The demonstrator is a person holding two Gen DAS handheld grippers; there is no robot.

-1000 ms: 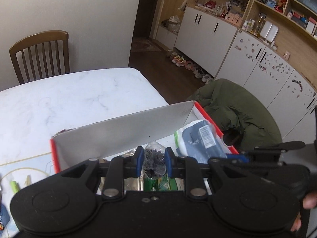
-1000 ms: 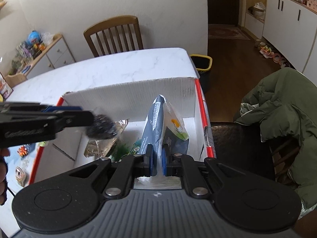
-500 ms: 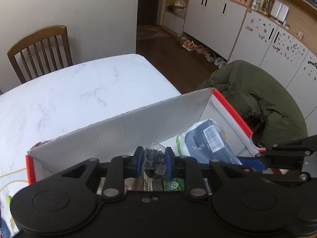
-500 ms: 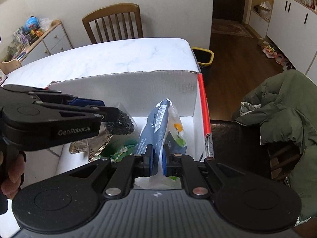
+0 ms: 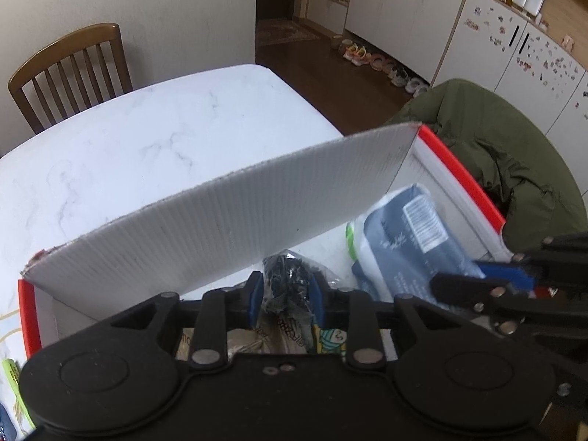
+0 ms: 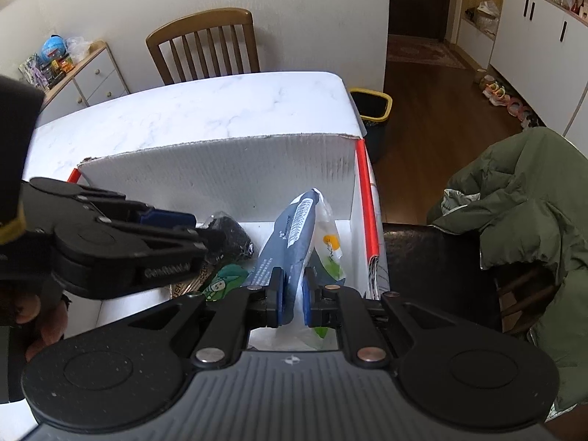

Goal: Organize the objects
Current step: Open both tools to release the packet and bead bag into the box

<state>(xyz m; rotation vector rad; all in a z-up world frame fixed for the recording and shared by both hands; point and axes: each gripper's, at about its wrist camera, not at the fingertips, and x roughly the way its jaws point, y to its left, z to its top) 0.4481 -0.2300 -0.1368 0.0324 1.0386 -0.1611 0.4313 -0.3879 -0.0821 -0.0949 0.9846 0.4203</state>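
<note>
Gripping: left tongs [image 5: 286, 291] clamp dark bag [image 5: 287, 279] | right tongs [image 6: 293, 291] clamp blue pouch [image 6: 294, 235] | box wall [image 5: 228, 220] ahead

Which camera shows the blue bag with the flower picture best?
The right wrist view: the blue bag stands upright in the box, pinched by the right gripper, flower print visible. The left wrist view shows its barcode side, partly hidden behind the grippers.

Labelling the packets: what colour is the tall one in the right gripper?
The tall plastic packet is dark blue with a white-and-green side, clearest in the right wrist view.
</note>
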